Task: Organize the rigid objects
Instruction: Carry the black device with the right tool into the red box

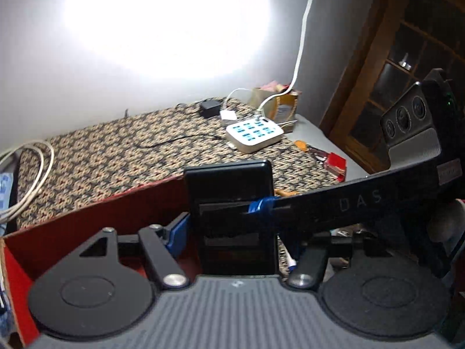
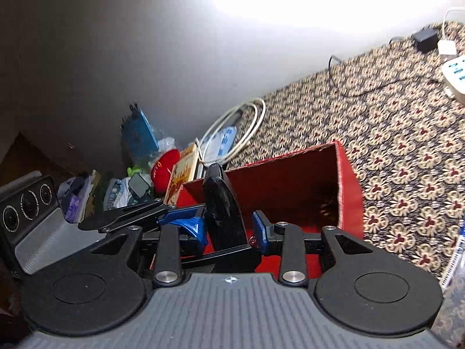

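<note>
Phone [image 1: 229, 218]: upright, long axis vertical, above the red box [image 2: 345, 186].
Left gripper [image 1: 229, 226]: grasping its side edges.
Right gripper [image 2: 229, 226]: clamping its flat faces.

Lighting: blown-out white glare on pale grey wall [image 1: 162, 20]; room otherwise dim. Fisheye bending at edges; mild softness, dark corners.

The black rectangular device [image 1: 229, 203] stands upright between my tongs, flat glossy face toward my left wrist camera, thin edge [image 2: 223, 203] toward the right. It sits above the open red cardboard box [image 2: 345, 186], which rests on the patterned cloth.
</note>
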A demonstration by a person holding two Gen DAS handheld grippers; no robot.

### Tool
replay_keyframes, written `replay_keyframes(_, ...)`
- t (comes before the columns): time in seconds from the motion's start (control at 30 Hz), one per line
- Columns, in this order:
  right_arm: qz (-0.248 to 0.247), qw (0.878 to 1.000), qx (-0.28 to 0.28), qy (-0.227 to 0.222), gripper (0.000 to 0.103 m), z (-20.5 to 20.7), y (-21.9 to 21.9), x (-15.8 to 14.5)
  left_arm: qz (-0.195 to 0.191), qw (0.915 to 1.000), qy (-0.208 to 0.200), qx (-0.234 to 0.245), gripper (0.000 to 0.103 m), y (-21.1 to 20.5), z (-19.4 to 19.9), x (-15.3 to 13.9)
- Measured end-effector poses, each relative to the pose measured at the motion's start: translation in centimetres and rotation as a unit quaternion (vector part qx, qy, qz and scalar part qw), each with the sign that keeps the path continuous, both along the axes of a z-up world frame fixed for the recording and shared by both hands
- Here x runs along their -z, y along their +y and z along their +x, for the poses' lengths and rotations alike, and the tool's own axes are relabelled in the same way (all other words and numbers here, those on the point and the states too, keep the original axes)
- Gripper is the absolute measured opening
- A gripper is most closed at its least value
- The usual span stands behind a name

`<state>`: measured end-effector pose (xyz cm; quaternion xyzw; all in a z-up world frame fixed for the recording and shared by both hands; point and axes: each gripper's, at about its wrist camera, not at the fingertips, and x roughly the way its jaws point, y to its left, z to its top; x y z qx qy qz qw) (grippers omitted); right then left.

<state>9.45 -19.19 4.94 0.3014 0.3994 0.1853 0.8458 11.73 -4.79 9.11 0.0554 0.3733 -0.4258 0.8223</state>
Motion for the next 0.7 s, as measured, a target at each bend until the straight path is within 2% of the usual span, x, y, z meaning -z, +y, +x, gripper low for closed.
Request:
replay_keyframes(0.2, -0.014, 0.996, -0.021, 0.086, 0.016, 4.8, 1.7, 3.7, 0.010, 0.9966, 0.077, -0.028, 0.062, 1.8, 5.4, 3.8)
replay_keyframes(0.3, -0.041, 0.993, -0.035, 0.107, 0.015, 6.0, 2.8, 5.1, 0.041, 0.9942, 0.094, -0.034, 0.061, 1.5, 6.5, 5.7)
replay_keyframes(0.43, -0.058, 0.990, -0.044, 0.121, 0.014, 7.1, 3.8, 6.4, 0.073, 0.9909, 0.106, -0.040, 0.061, 1.0, 7.7, 7.7)
replay_keyframes(0.6, -0.061, 0.985, -0.075, 0.142, 0.011, 8.5, 4.9, 6.8, 0.100, 0.9858, 0.122, -0.058, 0.060, 1.7, 8.7, 8.4)
replay_keyframes(0.7, -0.092, 0.985, -0.085, 0.117, 0.011, 8.8, 6.1, 6.6, 0.115, 0.9830, 0.123, -0.073, 0.059, 1.9, 9.0, 8.8)
